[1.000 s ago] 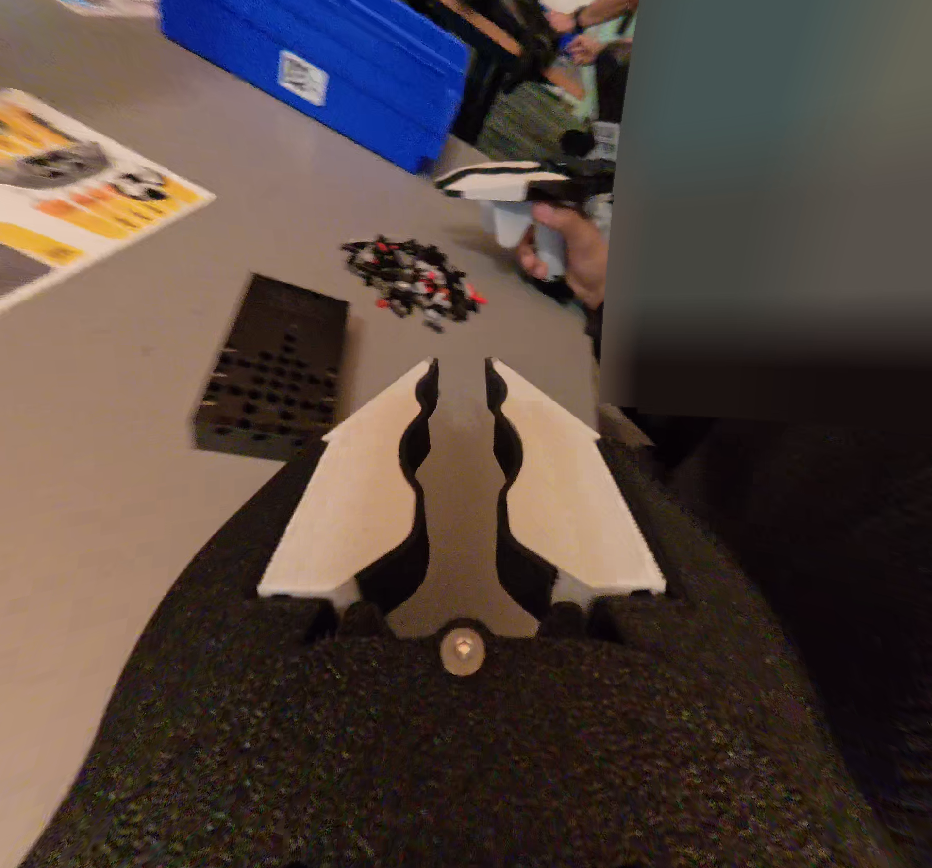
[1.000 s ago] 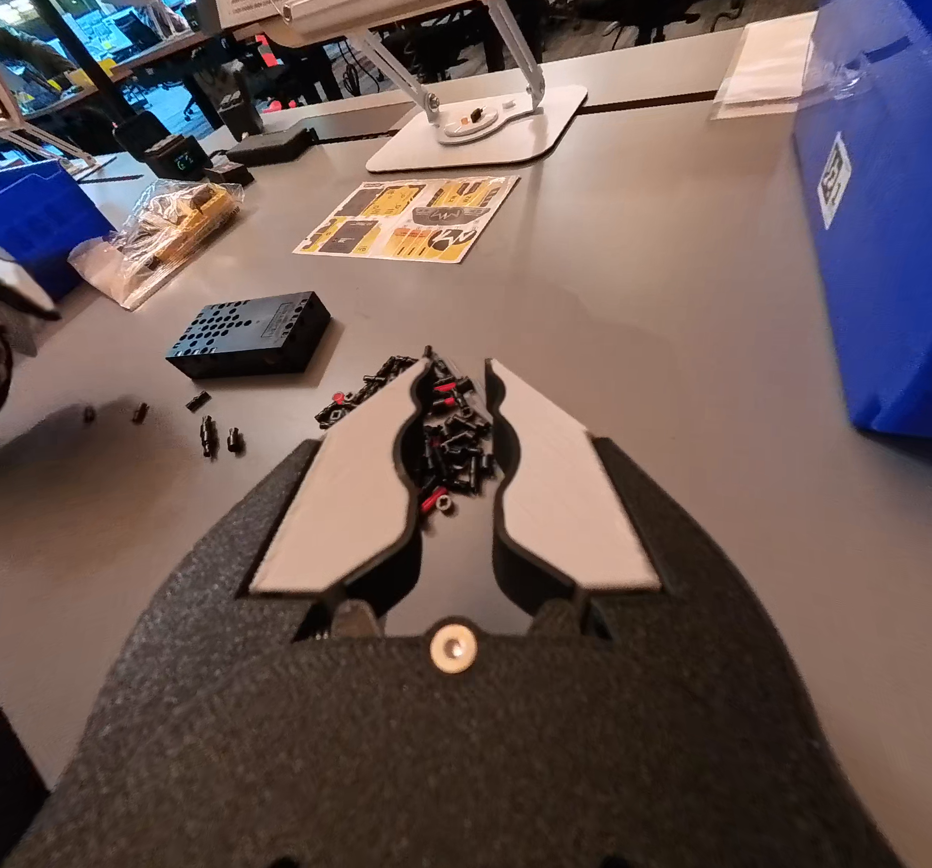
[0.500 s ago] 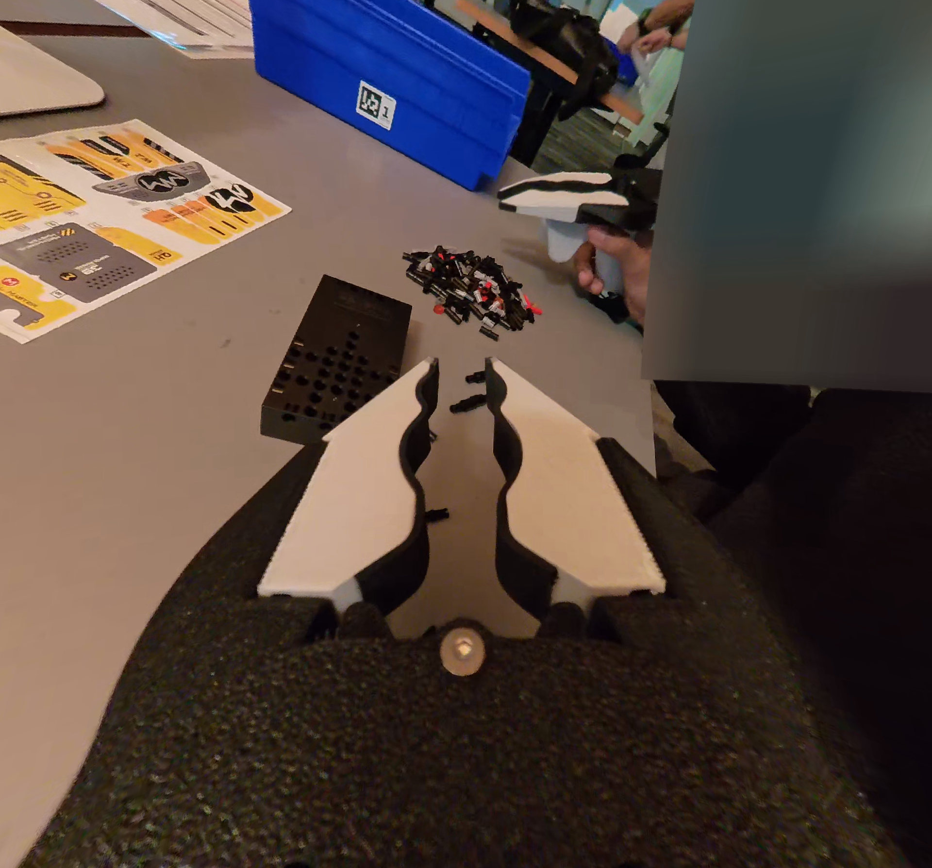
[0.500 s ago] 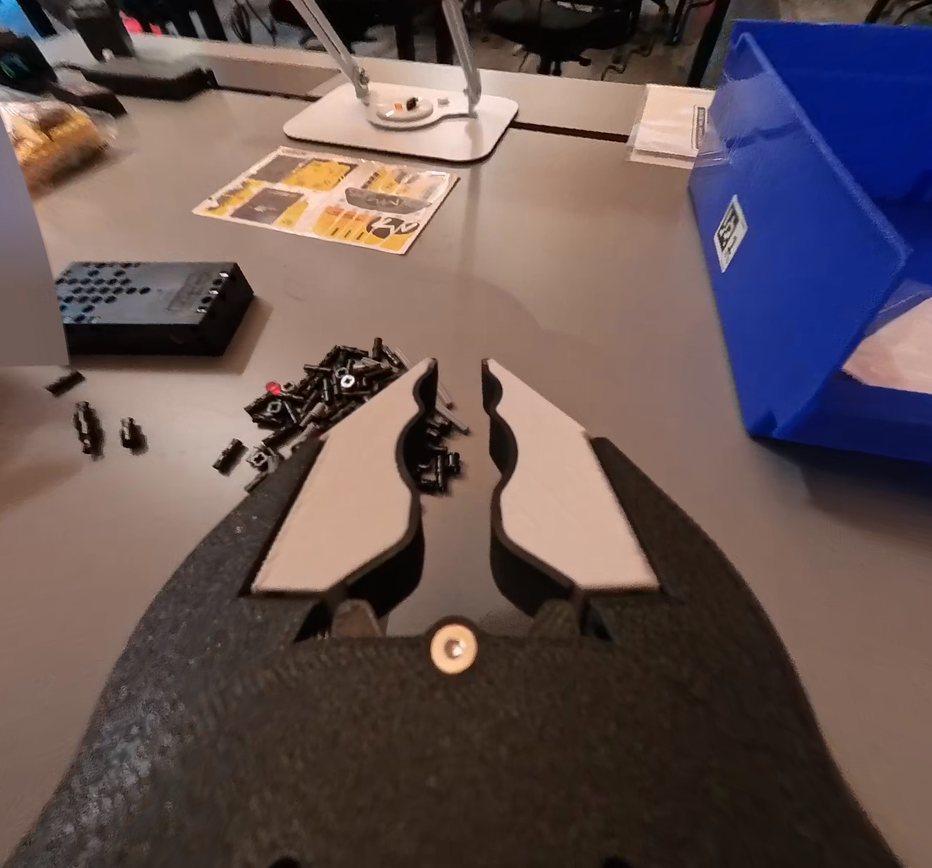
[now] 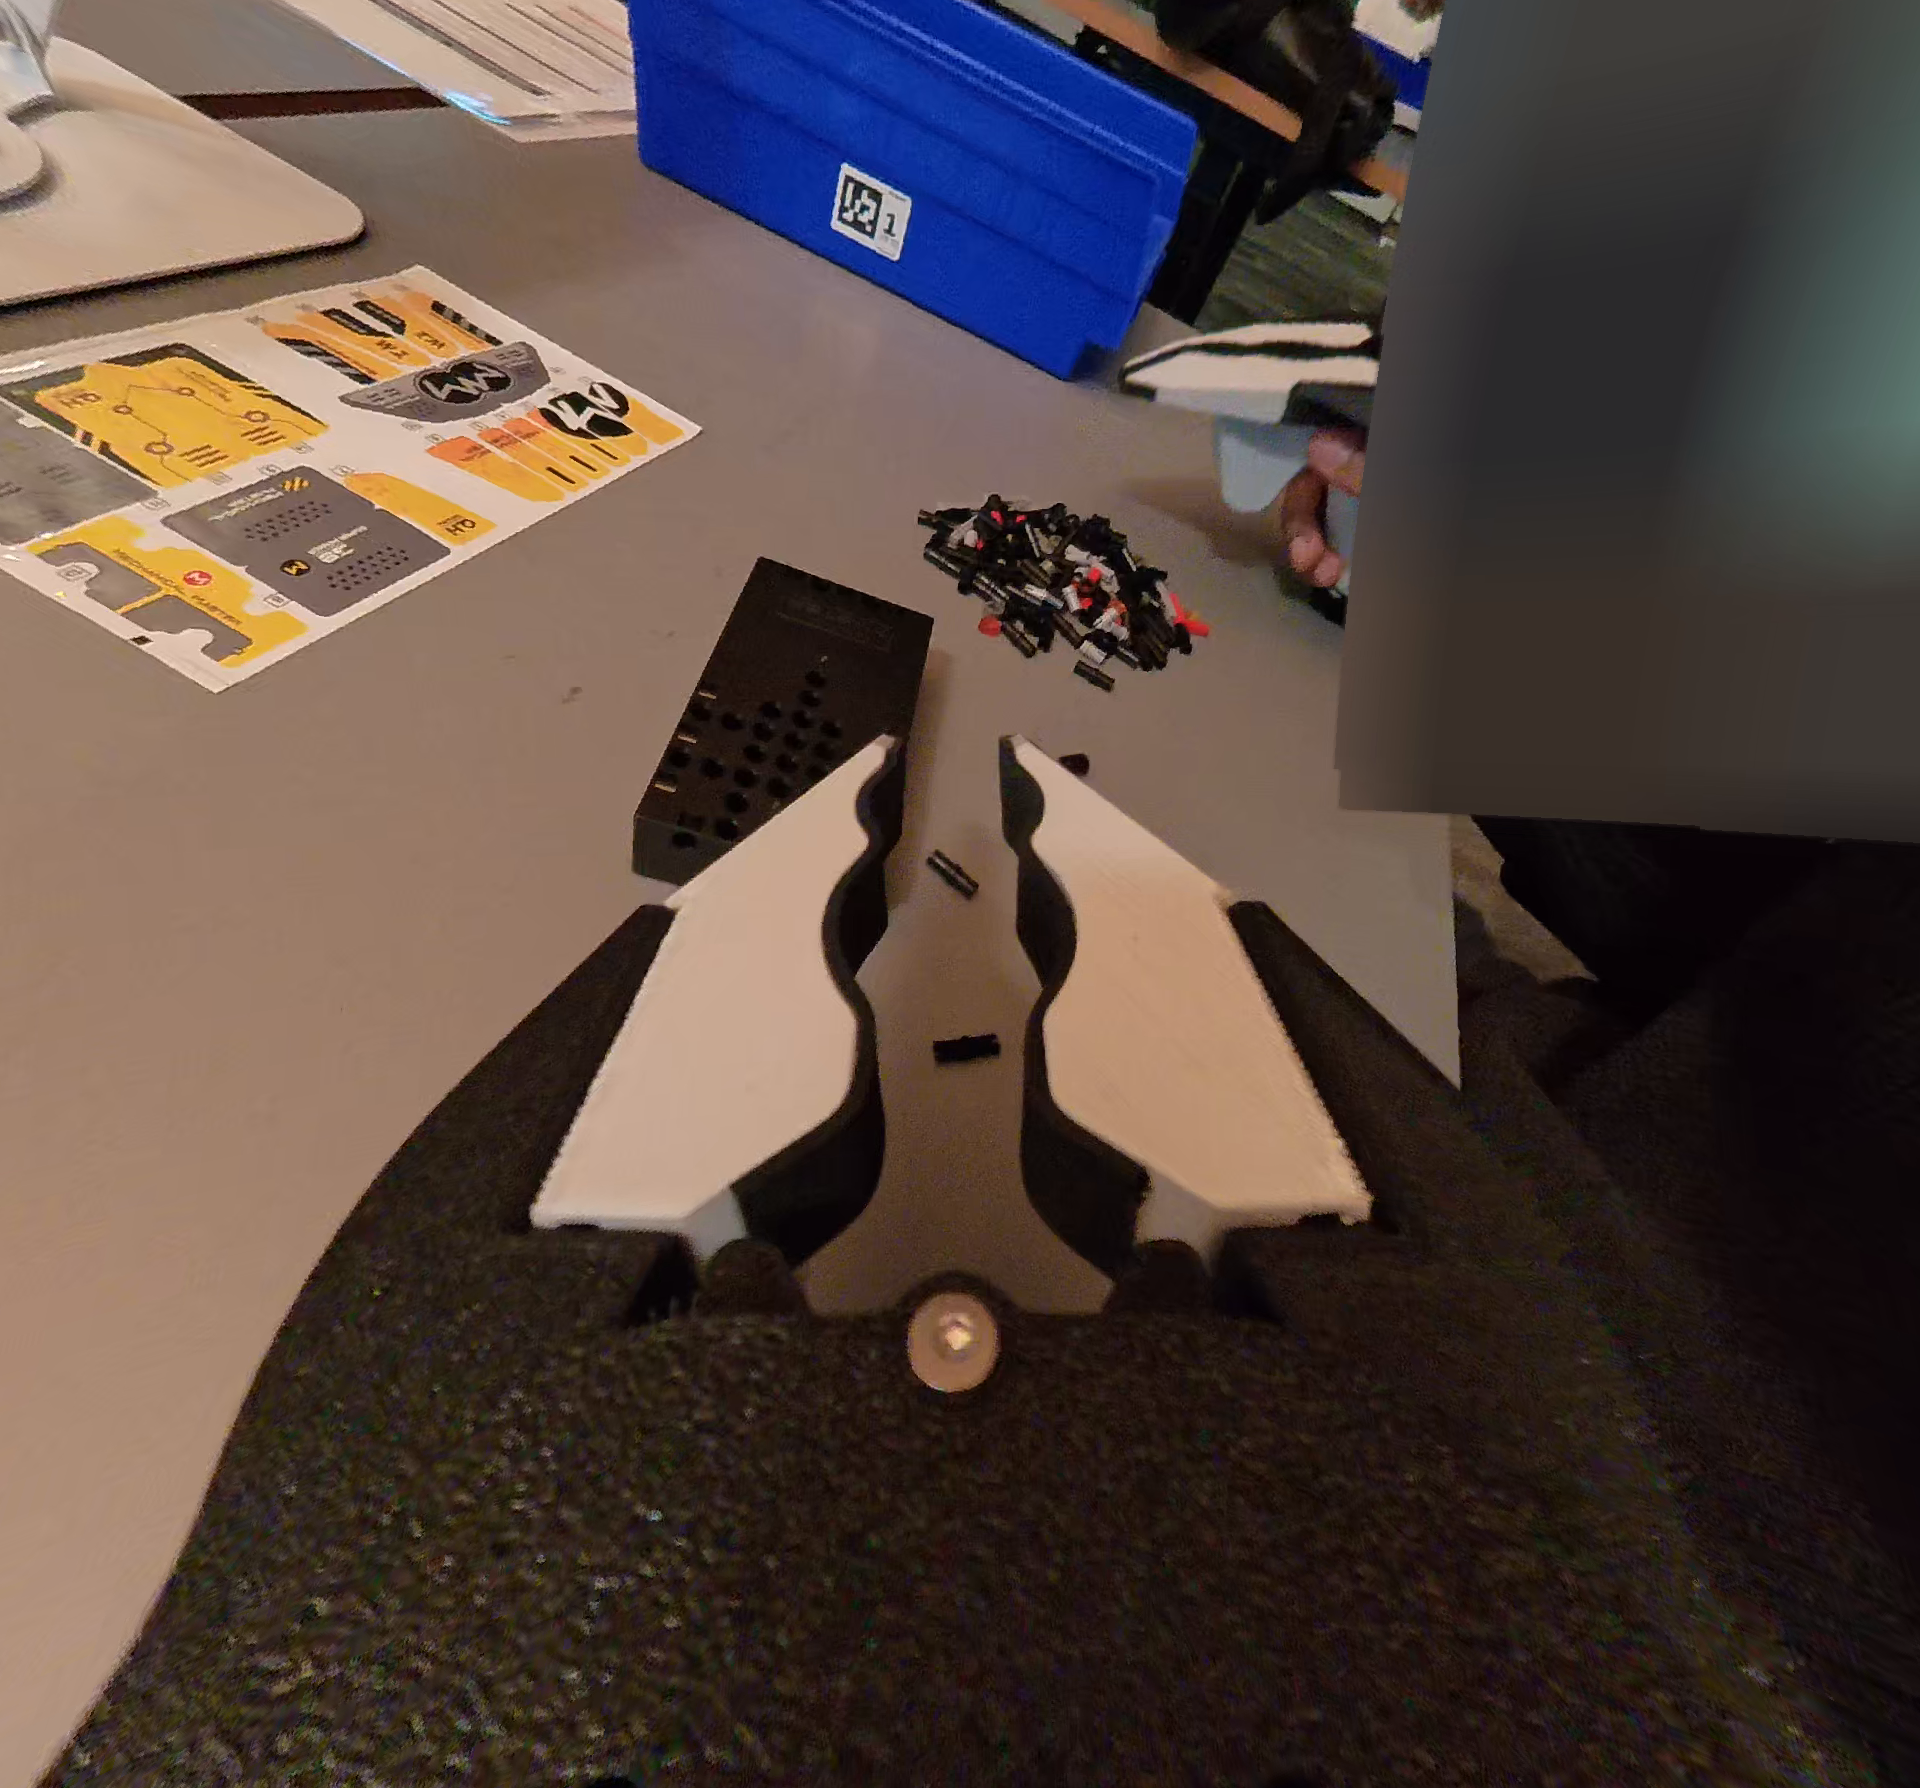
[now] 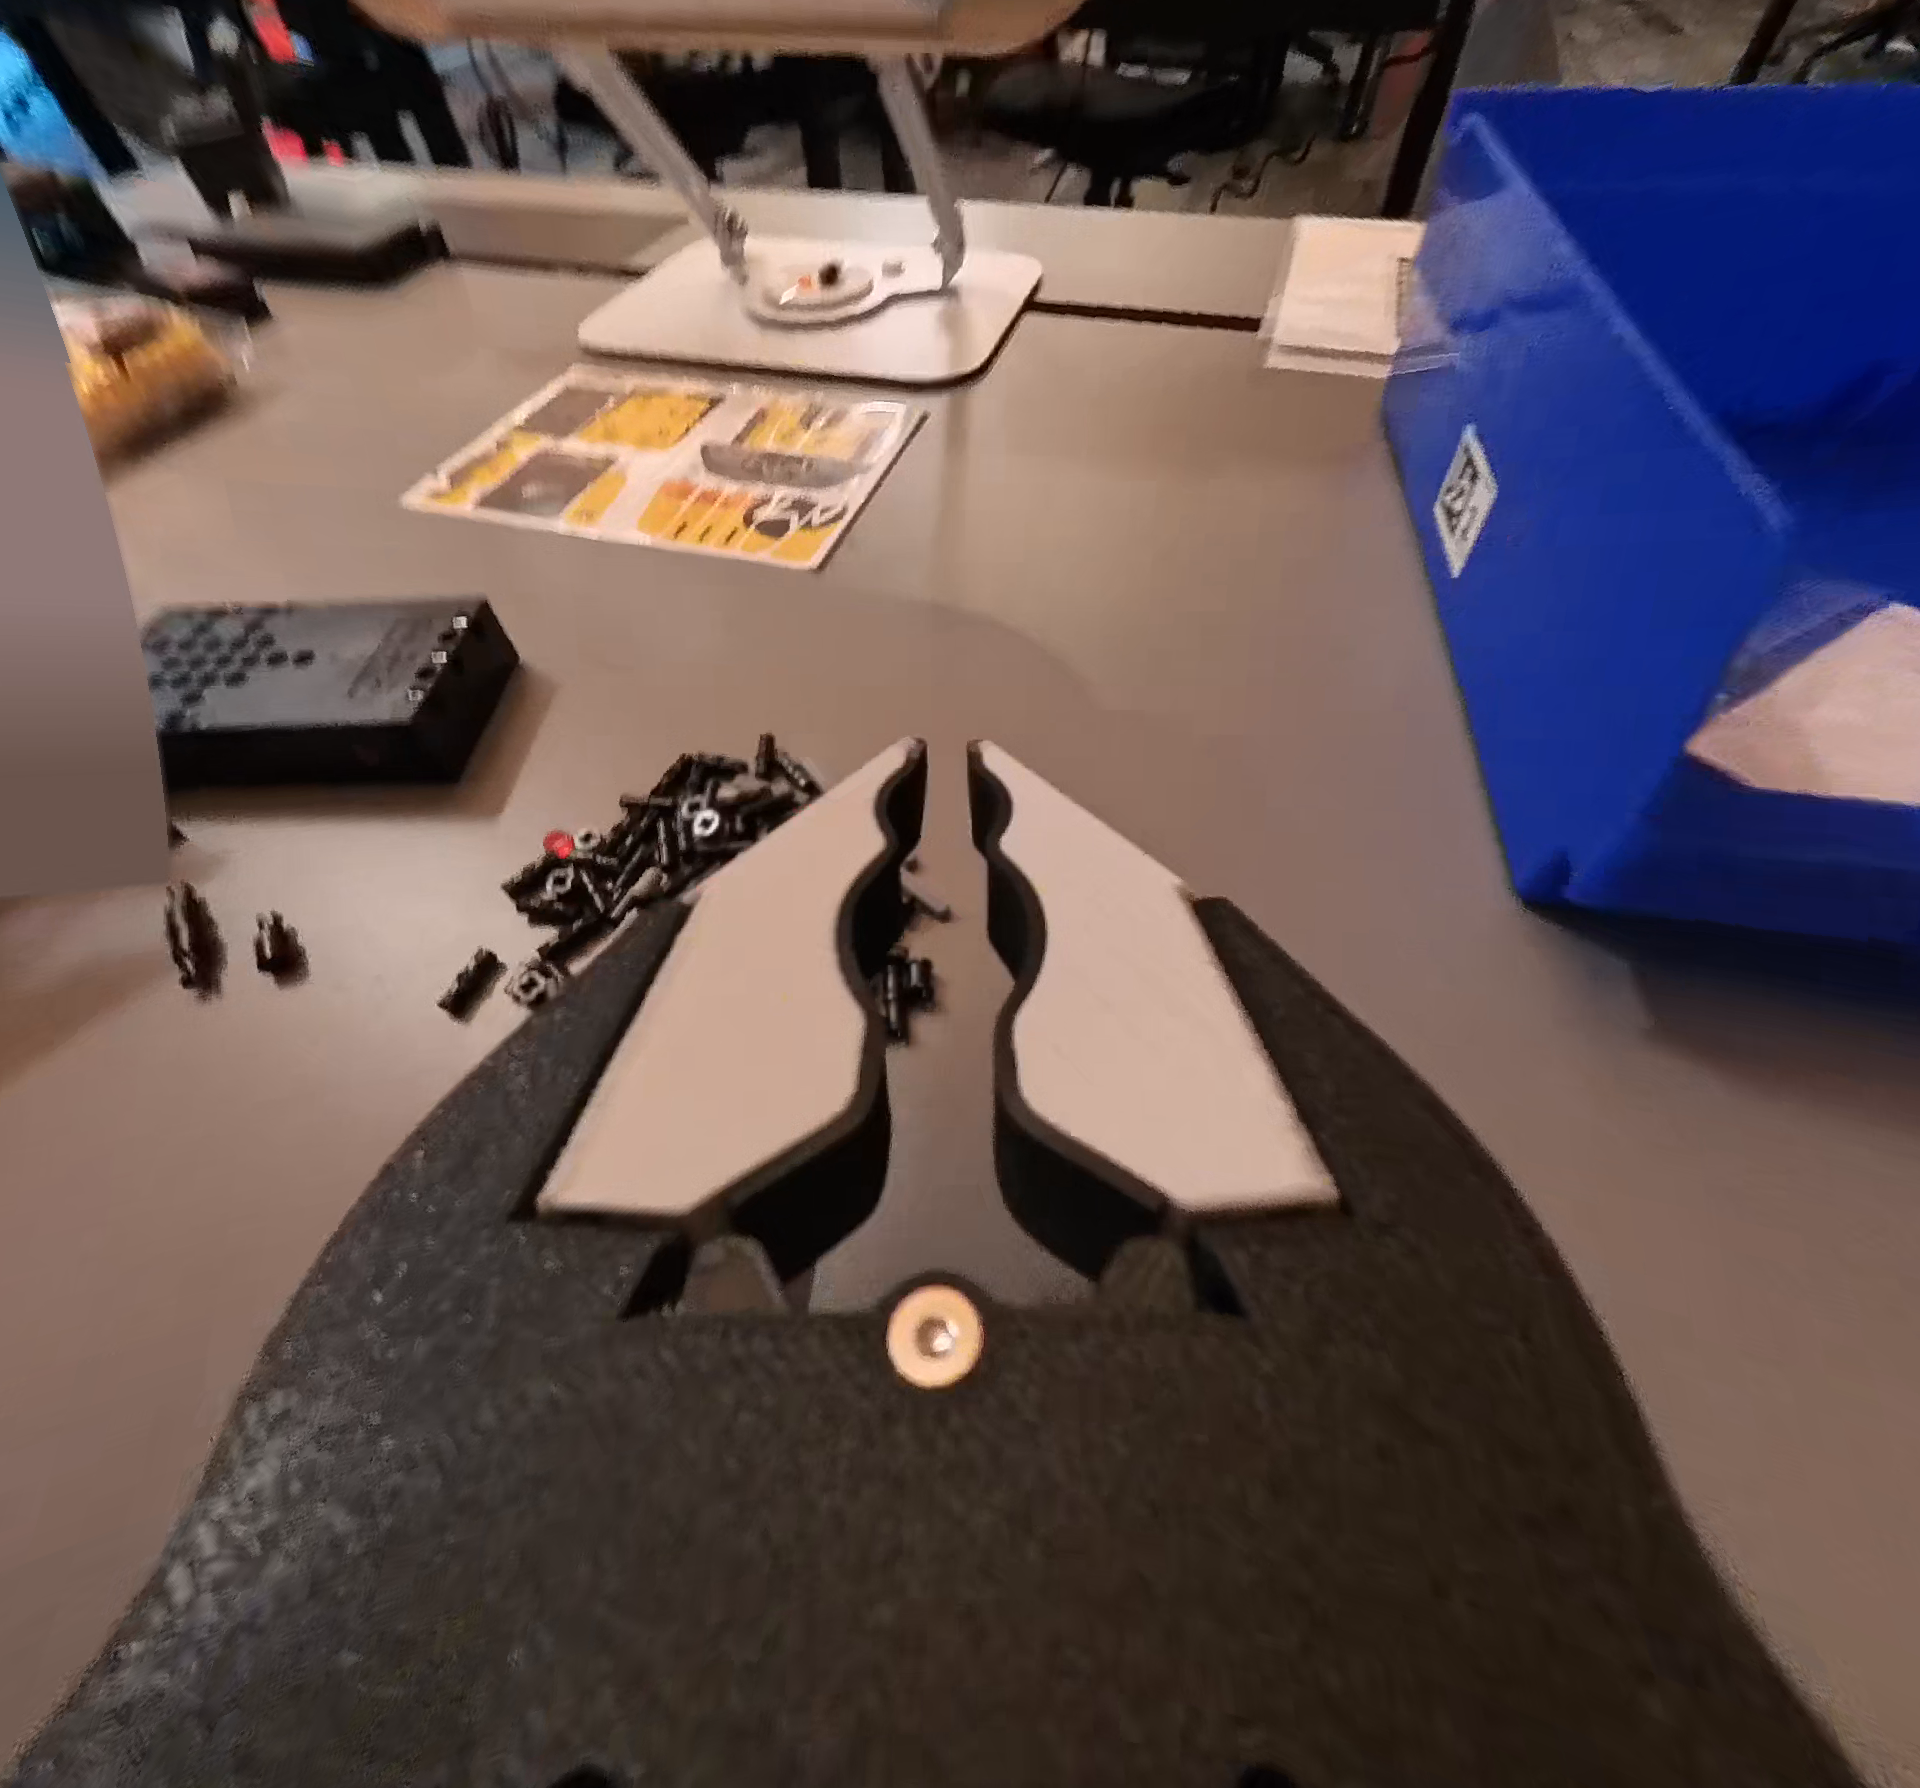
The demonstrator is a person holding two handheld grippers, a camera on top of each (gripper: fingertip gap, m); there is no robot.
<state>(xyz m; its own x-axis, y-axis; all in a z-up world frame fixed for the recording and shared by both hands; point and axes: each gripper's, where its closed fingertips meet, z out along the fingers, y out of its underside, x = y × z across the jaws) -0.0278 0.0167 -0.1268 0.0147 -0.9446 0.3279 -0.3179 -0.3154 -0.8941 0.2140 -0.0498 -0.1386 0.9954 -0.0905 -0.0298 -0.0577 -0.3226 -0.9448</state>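
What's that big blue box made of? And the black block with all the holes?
The big blue box looks like hard moulded plastic: even colour, smooth sides with stepped ridges, a slight sheen. The black block with holes also seems plastic, with a matte finish, sharp edges and neat round holes, though painted metal can't be ruled out.

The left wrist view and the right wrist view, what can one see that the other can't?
Only the left wrist view shows the other claw in a hand and two loose pins between its own fingers. Only the right wrist view shows the bin's inside, a yellow bag and the stand's arms. Both show the black block, the pin pile, the sticker sheet, the blue bin and the stand base.
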